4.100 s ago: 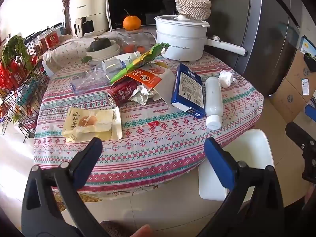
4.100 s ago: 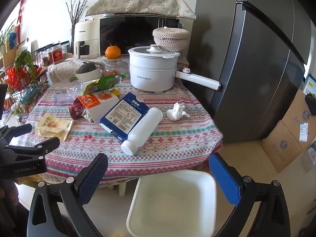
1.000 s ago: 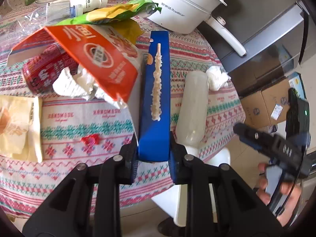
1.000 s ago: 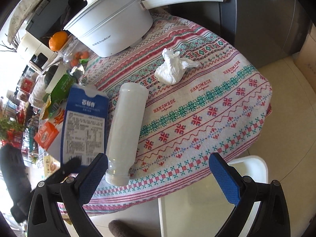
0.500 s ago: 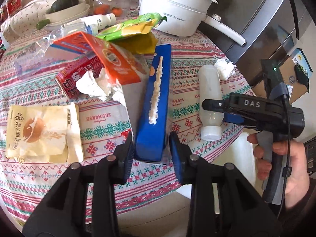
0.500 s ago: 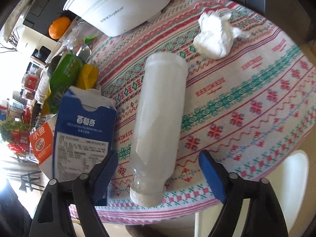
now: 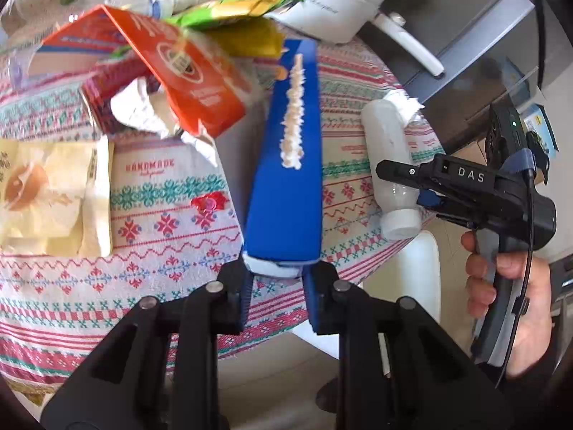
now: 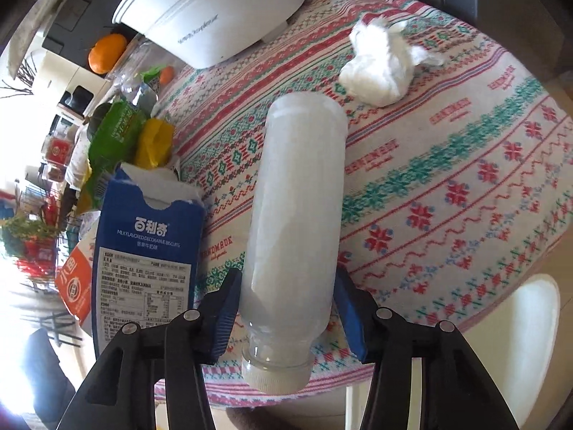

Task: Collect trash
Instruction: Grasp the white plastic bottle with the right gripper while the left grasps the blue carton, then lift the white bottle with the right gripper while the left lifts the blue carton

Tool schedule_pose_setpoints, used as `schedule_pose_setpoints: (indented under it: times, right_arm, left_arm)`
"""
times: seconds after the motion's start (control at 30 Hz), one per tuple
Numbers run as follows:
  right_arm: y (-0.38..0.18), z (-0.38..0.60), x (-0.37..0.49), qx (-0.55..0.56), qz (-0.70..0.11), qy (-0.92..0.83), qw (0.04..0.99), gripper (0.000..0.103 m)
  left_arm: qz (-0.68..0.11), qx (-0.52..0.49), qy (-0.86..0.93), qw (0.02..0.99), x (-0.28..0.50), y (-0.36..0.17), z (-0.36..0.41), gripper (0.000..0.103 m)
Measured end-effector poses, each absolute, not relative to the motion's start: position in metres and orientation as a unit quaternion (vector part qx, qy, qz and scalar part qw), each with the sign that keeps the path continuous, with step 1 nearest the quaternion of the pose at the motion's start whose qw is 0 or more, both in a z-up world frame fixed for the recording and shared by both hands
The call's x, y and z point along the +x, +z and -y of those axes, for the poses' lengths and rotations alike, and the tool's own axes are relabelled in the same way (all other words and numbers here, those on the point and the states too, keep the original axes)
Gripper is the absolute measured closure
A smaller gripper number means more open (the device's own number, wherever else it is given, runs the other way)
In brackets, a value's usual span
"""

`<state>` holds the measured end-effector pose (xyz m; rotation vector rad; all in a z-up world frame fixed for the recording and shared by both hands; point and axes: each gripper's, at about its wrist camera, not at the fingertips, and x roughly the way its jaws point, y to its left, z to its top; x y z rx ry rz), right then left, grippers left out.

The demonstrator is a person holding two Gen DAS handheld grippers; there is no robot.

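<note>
My left gripper [image 7: 277,281] is shut on the near end of a blue biscuit box [image 7: 288,165], held edge-up over the patterned tablecloth [image 7: 172,236]. The box also shows in the right wrist view [image 8: 143,254]. My right gripper [image 8: 286,317] has its jaws closed in on a white plastic bottle [image 8: 297,222] that lies on the cloth, cap toward me; the pads touch or nearly touch its sides. From the left wrist view the right gripper [image 7: 412,186] sits at the bottle [image 7: 392,165]. A crumpled white tissue [image 8: 379,68] lies beyond the bottle.
An orange carton [image 7: 186,71], red packet [image 7: 107,86], green-yellow wrapper [image 7: 236,7] and cream sachet [image 7: 46,193] litter the table. A white pot [image 8: 211,7] stands at the back. A white bin [image 7: 419,283] sits on the floor below the table edge. A fridge [image 7: 476,57] is right.
My right gripper has moved onto the bottle and narrowed its jaws around it. My left gripper has closed firmly on the blue box again and moved closer to the table.
</note>
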<state>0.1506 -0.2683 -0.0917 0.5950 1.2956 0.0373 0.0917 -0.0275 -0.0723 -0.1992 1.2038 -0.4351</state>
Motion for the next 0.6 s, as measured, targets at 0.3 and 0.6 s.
schedule_pose_setpoints:
  times: [0.3, 0.6]
  right_arm:
    - [-0.06, 0.303, 0.116, 0.275, -0.565, 0.018, 0.778, 0.052]
    - [-0.069, 0.322, 0.088, 0.26, -0.578, 0.014, 0.774, 0.052]
  left_arm:
    - [-0.502, -0.057, -0.182, 0.844, 0.085, -0.058, 0.007, 0.077]
    - [-0.539, -0.024, -0.186, 0.821, 0.079, -0.1, -0.005, 0.069]
